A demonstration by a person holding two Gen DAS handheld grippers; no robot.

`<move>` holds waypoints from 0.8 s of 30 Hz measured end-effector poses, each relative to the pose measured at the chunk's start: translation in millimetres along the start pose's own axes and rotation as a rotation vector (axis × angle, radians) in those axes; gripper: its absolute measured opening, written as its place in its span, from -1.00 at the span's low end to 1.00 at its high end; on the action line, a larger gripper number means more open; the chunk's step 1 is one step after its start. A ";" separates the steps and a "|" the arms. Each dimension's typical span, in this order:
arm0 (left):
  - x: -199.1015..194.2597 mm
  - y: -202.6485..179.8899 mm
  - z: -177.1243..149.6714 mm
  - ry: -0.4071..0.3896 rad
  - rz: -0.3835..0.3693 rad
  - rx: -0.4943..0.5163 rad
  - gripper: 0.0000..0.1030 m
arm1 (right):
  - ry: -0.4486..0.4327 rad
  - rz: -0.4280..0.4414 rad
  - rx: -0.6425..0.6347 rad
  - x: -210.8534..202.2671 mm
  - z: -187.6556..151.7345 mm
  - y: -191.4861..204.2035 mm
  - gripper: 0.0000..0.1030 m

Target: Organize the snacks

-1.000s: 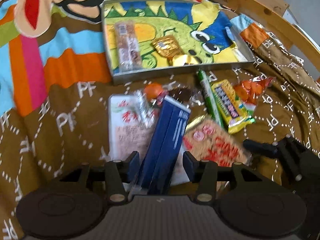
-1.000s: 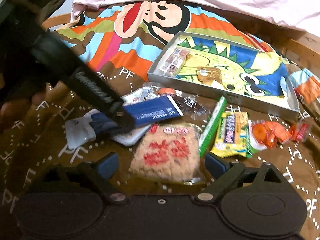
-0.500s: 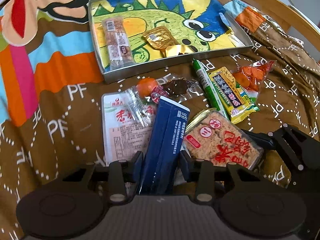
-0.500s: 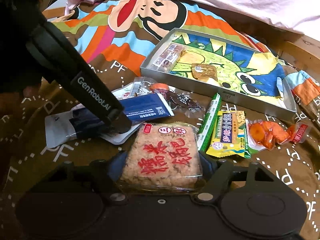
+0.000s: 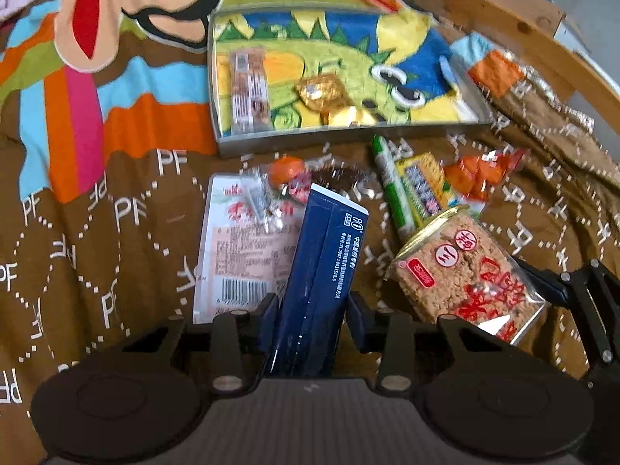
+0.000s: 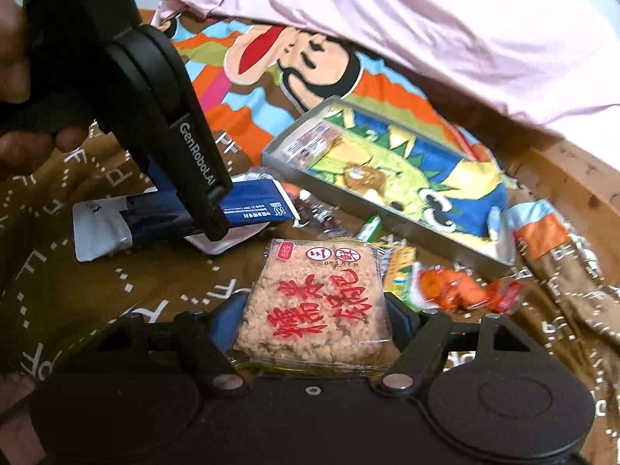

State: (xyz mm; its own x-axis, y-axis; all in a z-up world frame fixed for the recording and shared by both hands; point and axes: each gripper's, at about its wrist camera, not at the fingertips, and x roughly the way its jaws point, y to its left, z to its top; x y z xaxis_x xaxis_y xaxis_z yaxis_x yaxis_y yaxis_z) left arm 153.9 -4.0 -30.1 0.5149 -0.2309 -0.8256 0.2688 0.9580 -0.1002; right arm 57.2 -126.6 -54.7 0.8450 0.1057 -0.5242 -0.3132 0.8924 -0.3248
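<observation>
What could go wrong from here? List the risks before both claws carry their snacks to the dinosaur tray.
1. The left claw grips the long blue packet near one end; it may swing and sweep the loose candies beside it.
2. The right claw squeezes the rice cake pack; too much pressure might crumble it.
3. The two claws sit close together, so they could collide on the way to the tray.

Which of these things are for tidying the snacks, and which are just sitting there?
For the job:
dark blue snack packet, in the left gripper
square rice cracker pack, in the right gripper
shallow dinosaur-print tray
orange snack bag

Just there:
cartoon monkey bedspread
pink sheet
</observation>
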 end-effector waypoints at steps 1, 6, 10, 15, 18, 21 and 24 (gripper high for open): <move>-3.3 -1.5 0.8 -0.021 -0.005 -0.004 -0.20 | -0.015 -0.012 0.000 -3.0 0.8 -2.0 0.48; -17.4 -9.1 6.9 -0.100 -0.015 -0.019 -0.20 | -0.095 -0.067 -0.008 -16.8 6.7 -11.2 0.48; -24.9 -16.3 19.5 -0.165 0.002 -0.022 -0.20 | -0.153 -0.108 -0.014 -20.7 15.3 -22.1 0.48; -31.1 -18.4 45.3 -0.248 0.015 -0.039 -0.20 | -0.220 -0.155 -0.012 -15.7 32.9 -45.0 0.48; -31.6 -13.8 63.6 -0.270 0.025 -0.061 -0.20 | -0.247 -0.170 -0.014 -6.9 44.1 -57.3 0.48; -32.4 -4.6 86.8 -0.268 0.001 -0.082 -0.19 | -0.274 -0.180 -0.012 5.8 56.9 -69.9 0.48; -30.4 0.6 113.2 -0.275 0.008 -0.089 -0.19 | -0.294 -0.183 0.008 23.9 69.6 -85.7 0.48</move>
State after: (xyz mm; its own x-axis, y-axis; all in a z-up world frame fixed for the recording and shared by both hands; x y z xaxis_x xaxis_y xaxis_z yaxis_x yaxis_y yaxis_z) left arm 230.6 -15.7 57.8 0.7210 -0.2492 -0.6465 0.1976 0.9683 -0.1528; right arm 134.4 -169.9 15.4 0.9760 0.0648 -0.2080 -0.1426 0.9118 -0.3852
